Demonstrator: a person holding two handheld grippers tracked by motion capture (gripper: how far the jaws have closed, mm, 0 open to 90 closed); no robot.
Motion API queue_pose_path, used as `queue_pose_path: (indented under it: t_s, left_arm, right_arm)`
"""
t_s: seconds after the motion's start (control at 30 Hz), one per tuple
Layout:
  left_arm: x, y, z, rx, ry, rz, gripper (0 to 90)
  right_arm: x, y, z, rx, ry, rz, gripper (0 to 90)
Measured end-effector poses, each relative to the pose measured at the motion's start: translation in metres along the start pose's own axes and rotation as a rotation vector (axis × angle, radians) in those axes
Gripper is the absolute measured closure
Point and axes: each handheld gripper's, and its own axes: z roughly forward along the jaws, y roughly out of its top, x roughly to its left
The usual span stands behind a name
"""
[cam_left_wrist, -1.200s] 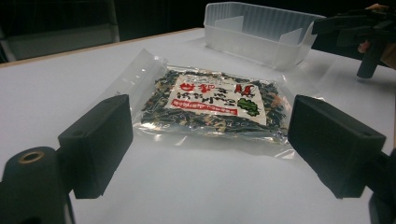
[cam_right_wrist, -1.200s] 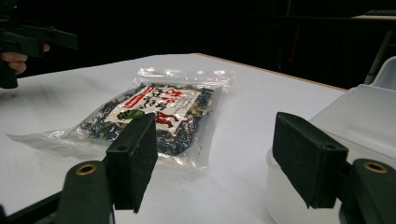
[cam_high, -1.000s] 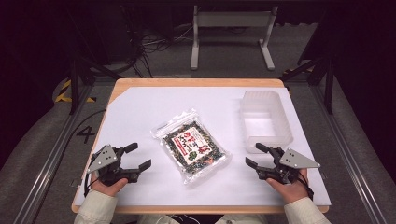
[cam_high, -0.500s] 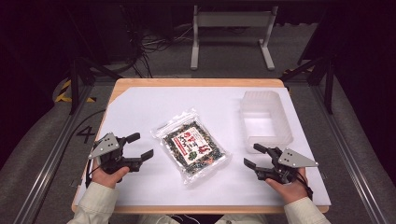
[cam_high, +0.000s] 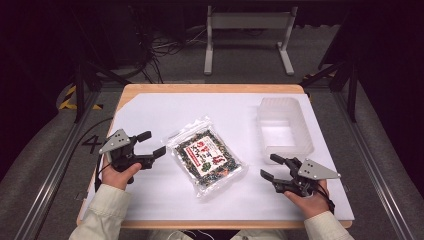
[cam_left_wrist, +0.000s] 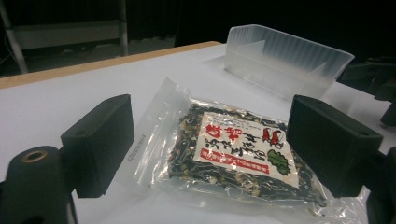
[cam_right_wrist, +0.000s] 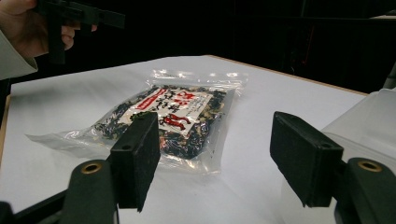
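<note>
A clear plastic bag of dark dried food with a red and white label (cam_high: 206, 155) (cam_left_wrist: 233, 154) (cam_right_wrist: 170, 116) lies flat in the middle of the white table top (cam_high: 200, 110). My left gripper (cam_high: 151, 143) (cam_left_wrist: 210, 154) is open just left of the bag, jaws pointing at it, lifted a little off the table. My right gripper (cam_high: 271, 166) (cam_right_wrist: 215, 158) is open near the front right, pointing left toward the bag, a short way from it. Nothing sits between either pair of jaws.
A translucent plastic bin (cam_high: 283, 129) (cam_left_wrist: 285, 58) stands empty at the right, just beyond my right gripper. The table's wooden edge (cam_high: 210, 88) runs along the back. Dark floor, cables and a metal stand (cam_high: 247, 30) lie beyond it.
My left gripper has lifted and moved forward and right, closing in on the bag's left edge. The right gripper has stayed nearly still. The bag has not moved.
</note>
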Motion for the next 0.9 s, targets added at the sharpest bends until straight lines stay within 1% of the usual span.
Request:
queue_pose_path:
  t_s: [0.03,0.07,0.1,0.13,0.17,0.23,0.4,0.5,0.53,0.57,0.67,0.73,0.77,0.83,0.9]
  left_arm:
    - [0.002,0.000,0.002,-0.004,0.008,-0.007,17.0]
    - [0.003,0.000,0.004,0.006,0.014,-0.016,20.0]
    - [0.005,0.000,0.006,0.030,0.017,-0.033,22.1]
    - [0.008,0.000,0.009,0.050,0.010,-0.040,23.4]
    - [0.009,0.000,0.012,0.046,0.008,-0.034,24.1]
    - [0.010,0.000,0.013,0.045,0.010,-0.036,24.3]
    - [0.016,0.004,0.022,0.025,0.016,-0.039,23.4]
    - [0.020,0.003,0.028,-0.005,0.011,-0.057,25.1]
    - [0.020,0.003,0.028,-0.005,0.011,-0.057,25.5]
    - [0.022,0.002,0.031,-0.006,0.009,-0.066,25.5]
    - [0.029,-0.003,0.037,0.009,0.001,-0.087,25.8]
    - [0.034,-0.007,0.040,0.039,0.012,-0.087,26.1]
    - [0.036,-0.007,0.041,0.039,0.016,-0.082,26.2]
    - [0.039,-0.010,0.043,0.050,0.016,-0.099,27.7]
    - [0.042,-0.012,0.046,0.063,0.017,-0.105,28.6]
  right_arm:
    - [0.000,0.000,0.000,0.003,0.002,0.000,33.7]
    - [0.000,0.000,0.000,0.004,0.003,0.000,33.7]
    - [0.000,0.000,0.000,0.003,0.003,-0.002,33.6]
    - [0.001,0.000,0.000,0.003,0.003,-0.003,33.6]
    - [0.001,0.000,0.001,0.000,0.007,-0.005,33.7]
    - [0.001,0.000,0.001,0.004,0.012,-0.003,33.7]
    - [0.002,-0.001,0.001,0.010,0.023,0.006,34.3]
    - [0.002,-0.001,0.000,0.011,0.023,0.005,34.3]
    - [0.002,-0.001,0.000,0.011,0.023,0.005,34.3]
    - [0.002,-0.001,0.000,0.009,0.023,0.003,34.3]
    - [0.003,-0.001,-0.001,0.010,0.017,0.004,34.3]
    - [0.004,-0.001,-0.002,0.014,0.016,0.000,34.3]
    - [0.005,-0.002,-0.003,0.016,0.013,-0.001,34.3]
    - [0.006,-0.002,-0.004,0.020,0.013,-0.005,34.3]
    - [0.006,-0.002,-0.004,0.024,0.010,-0.008,34.3]
